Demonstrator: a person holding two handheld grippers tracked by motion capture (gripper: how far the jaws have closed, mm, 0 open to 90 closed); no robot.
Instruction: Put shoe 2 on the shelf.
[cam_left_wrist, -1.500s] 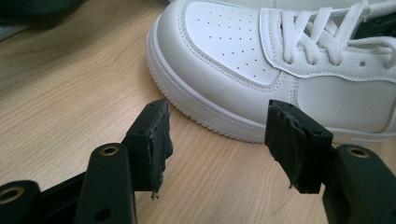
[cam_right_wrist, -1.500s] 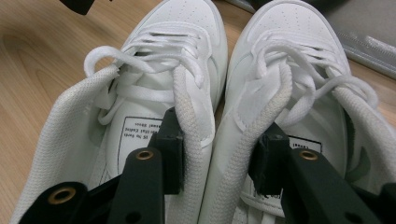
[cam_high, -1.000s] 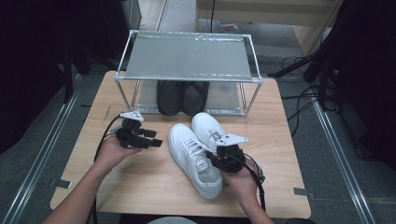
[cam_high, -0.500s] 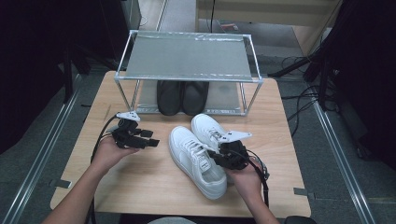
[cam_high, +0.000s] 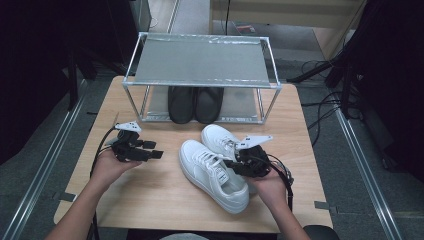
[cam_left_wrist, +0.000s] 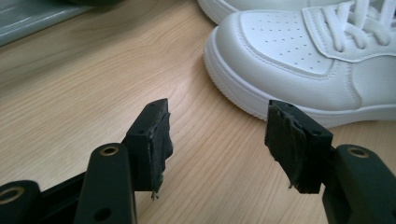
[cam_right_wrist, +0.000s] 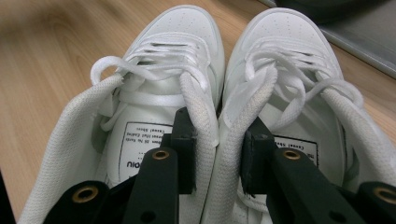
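Note:
Two white lace-up sneakers lie side by side mid-table, toes toward the rack: the nearer one (cam_high: 210, 172) (cam_right_wrist: 182, 28) and the farther one (cam_high: 218, 137) (cam_right_wrist: 285, 32). My right gripper (cam_high: 231, 164) (cam_right_wrist: 217, 158) comes in from the heel side with one jaw inside each shoe, shut on the two touching inner collars. My left gripper (cam_high: 153, 149) (cam_left_wrist: 224, 140) hovers open and empty just above the wood, left of the pair. The nearer sneaker's toe (cam_left_wrist: 299, 60) lies a short way beyond its jaws.
A metal shoe rack (cam_high: 200, 62) stands at the back of the wooden table (cam_high: 150, 200), with a pair of black shoes (cam_high: 195, 104) on its lower level. Cables trail from both grippers. Bare wood lies at the front left.
The right gripper and the sneakers' heels have shifted slightly to the right. The left gripper has barely moved and stays open.

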